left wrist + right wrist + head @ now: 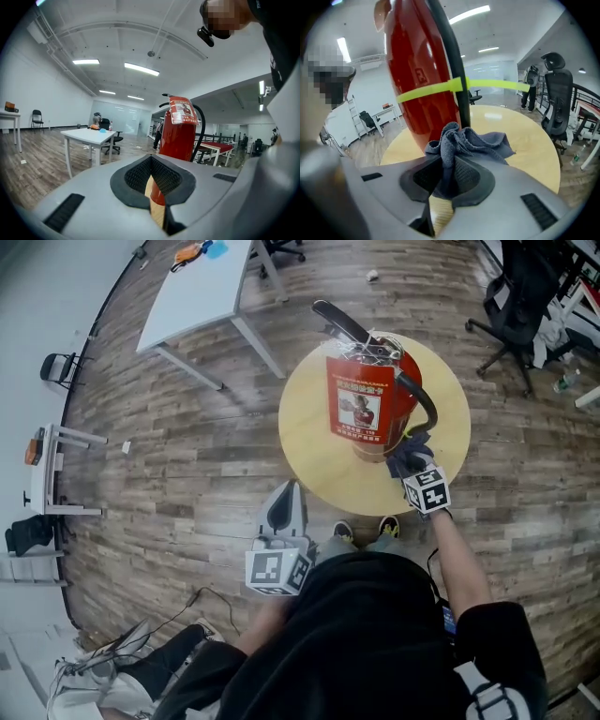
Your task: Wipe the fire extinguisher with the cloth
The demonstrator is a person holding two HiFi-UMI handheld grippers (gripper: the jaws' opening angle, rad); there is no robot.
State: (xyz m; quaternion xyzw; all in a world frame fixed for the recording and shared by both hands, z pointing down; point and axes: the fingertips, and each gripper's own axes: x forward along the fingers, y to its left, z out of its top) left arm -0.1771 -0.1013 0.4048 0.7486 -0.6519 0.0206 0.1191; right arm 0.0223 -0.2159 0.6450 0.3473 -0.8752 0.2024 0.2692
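The red extinguisher (pixel 375 404) stood upright on the table (pixel 309 446); my right gripper (pixel 443 171) pinched the grey cloth (pixel 476 140) beside its base, my left gripper (pixel 151 161) pressed together

The fire extinguisher (pixel 422 70) is running off the right gripper view's top edge — its head is not showing there. The lower folds of the cloth (pixel 464 140) are lying hidden between the jaws of the right tool (pixel 446 164). Print on the label (pixel 359 409) is coming out too small to read.
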